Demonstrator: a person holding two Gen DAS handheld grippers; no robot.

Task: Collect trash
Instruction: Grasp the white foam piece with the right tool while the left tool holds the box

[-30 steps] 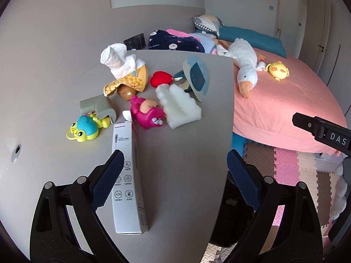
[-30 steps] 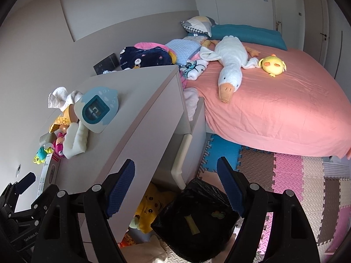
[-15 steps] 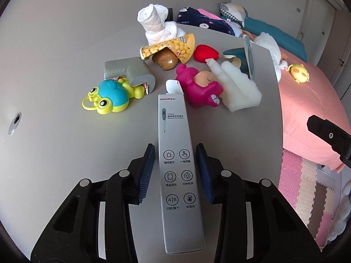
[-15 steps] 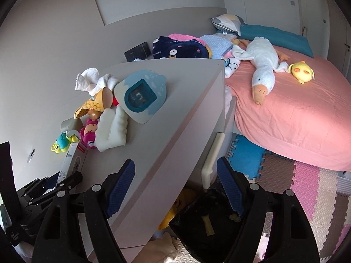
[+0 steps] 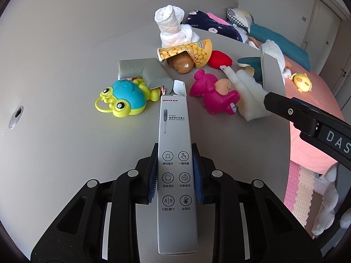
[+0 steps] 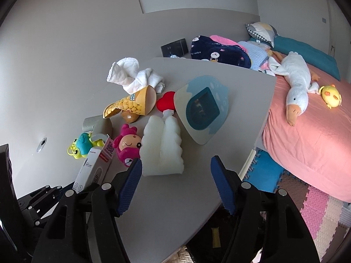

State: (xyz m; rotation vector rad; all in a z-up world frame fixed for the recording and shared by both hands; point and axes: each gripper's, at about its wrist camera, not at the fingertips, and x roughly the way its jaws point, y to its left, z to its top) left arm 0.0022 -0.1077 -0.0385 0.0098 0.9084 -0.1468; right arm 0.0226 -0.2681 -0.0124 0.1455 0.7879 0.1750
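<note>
Jaws of left gripper (image 5: 175, 175) clenched on long white cardboard thermometer box (image 5: 174, 153) at lower centre, right gripper (image 6: 176, 184) jaws spread wide, lower centre, over grey tabletop (image 6: 166, 208).

Both grippers were built of black plastic linkages, studded with silver screws; ribbed blue pads (image 6: 129, 186) were fitted, and white "DAS" lettering was printed.

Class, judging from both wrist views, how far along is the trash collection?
Done: nothing visibly binned yet. In hand: the left gripper is shut on the thermometer box. Left: the popcorn cup and foam lie among toys on the table; the right gripper is open and holds nothing.
</note>
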